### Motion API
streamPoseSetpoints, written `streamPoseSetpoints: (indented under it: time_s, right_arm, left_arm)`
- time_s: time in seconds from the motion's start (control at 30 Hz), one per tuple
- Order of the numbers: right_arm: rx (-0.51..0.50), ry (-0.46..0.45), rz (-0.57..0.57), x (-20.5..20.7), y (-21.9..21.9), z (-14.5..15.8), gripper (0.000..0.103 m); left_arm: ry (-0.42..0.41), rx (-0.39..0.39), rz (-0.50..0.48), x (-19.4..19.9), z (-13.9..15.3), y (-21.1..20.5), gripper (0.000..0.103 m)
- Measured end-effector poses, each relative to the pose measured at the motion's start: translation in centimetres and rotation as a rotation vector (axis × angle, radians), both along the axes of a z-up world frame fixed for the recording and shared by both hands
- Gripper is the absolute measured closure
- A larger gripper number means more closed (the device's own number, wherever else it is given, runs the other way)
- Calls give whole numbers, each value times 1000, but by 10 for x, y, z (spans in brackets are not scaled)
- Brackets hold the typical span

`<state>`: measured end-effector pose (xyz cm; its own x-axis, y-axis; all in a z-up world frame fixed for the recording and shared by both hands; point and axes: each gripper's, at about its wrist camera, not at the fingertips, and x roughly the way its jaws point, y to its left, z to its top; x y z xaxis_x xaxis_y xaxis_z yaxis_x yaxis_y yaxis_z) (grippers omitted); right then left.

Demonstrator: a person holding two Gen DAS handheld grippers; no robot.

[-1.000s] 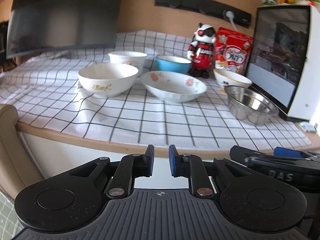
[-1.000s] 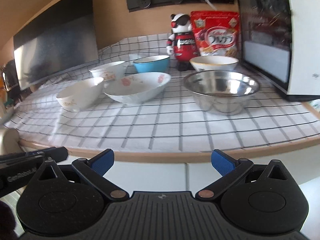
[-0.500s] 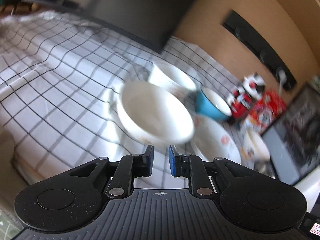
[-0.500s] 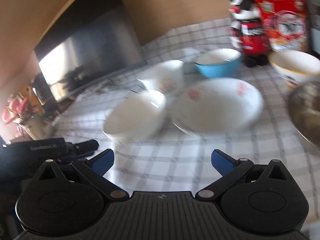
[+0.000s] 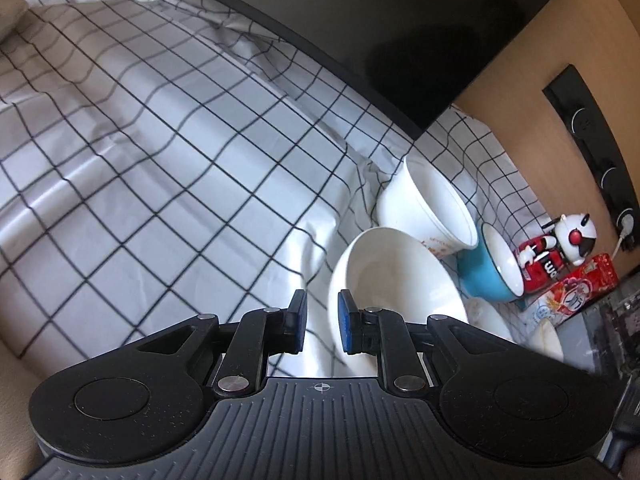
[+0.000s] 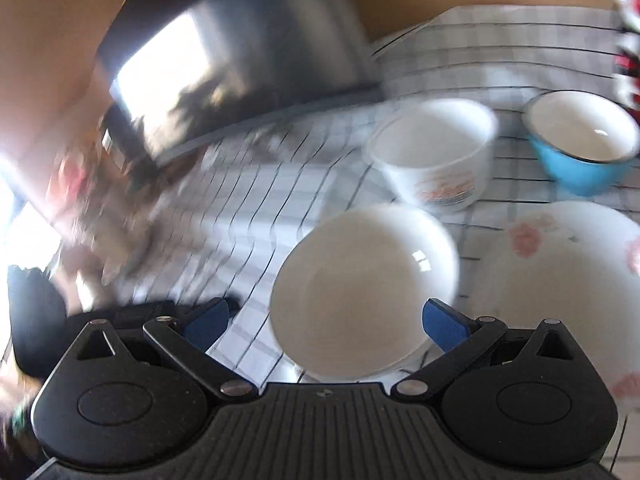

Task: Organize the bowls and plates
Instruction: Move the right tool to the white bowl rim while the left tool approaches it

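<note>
A plain white bowl (image 5: 396,292) sits on the checked cloth, just beyond and to the right of my left gripper (image 5: 320,322). That gripper is shut, with nothing between its blue pads. Behind the bowl stand a taller white bowl with an orange print (image 5: 432,208) and a blue bowl (image 5: 492,268). In the right wrist view, my right gripper (image 6: 326,322) is wide open low over the same white bowl (image 6: 364,280), without touching it. A shallow floral bowl (image 6: 568,292) lies to its right, with the printed bowl (image 6: 432,152) and the blue bowl (image 6: 580,148) further back.
A dark monitor (image 5: 400,20) stands at the back of the checked tablecloth (image 5: 160,160). A toy robot figure (image 5: 568,244) and a red cereal bag (image 5: 576,288) stand past the blue bowl. A small cream bowl (image 5: 548,338) is partly hidden there. The right wrist view is blurred.
Both grippers have come from the table's front edge in over the cloth, up to the plain white bowl. The left view has rolled. Neither pair of jaws has changed.
</note>
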<state>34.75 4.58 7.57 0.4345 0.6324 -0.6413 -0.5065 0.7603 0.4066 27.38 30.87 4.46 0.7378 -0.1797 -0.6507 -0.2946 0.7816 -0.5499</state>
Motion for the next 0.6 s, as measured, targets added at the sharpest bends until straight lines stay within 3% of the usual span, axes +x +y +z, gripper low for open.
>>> streamPoseSetpoints:
  time_s: [0.13, 0.23, 0.3, 0.47, 0.6]
  right_arm:
    - [-132, -109, 59, 13, 18, 15, 0]
    - [-248, -157, 70, 37, 25, 23, 0]
    - [-283, -136, 107, 56, 26, 23, 0]
    - [-229, -20, 240, 99, 23, 3, 0]
    - [-219, 40, 301, 121, 27, -15, 0]
  left_arm:
    - [-1, -14, -5, 7, 1, -6, 85]
    - [44, -13, 39, 10, -2, -12, 85]
    - [68, -27, 77, 9, -3, -15, 85]
    - [44, -37, 173, 2, -2, -24, 85]
    - [79, -16, 232, 4, -4, -34, 85]
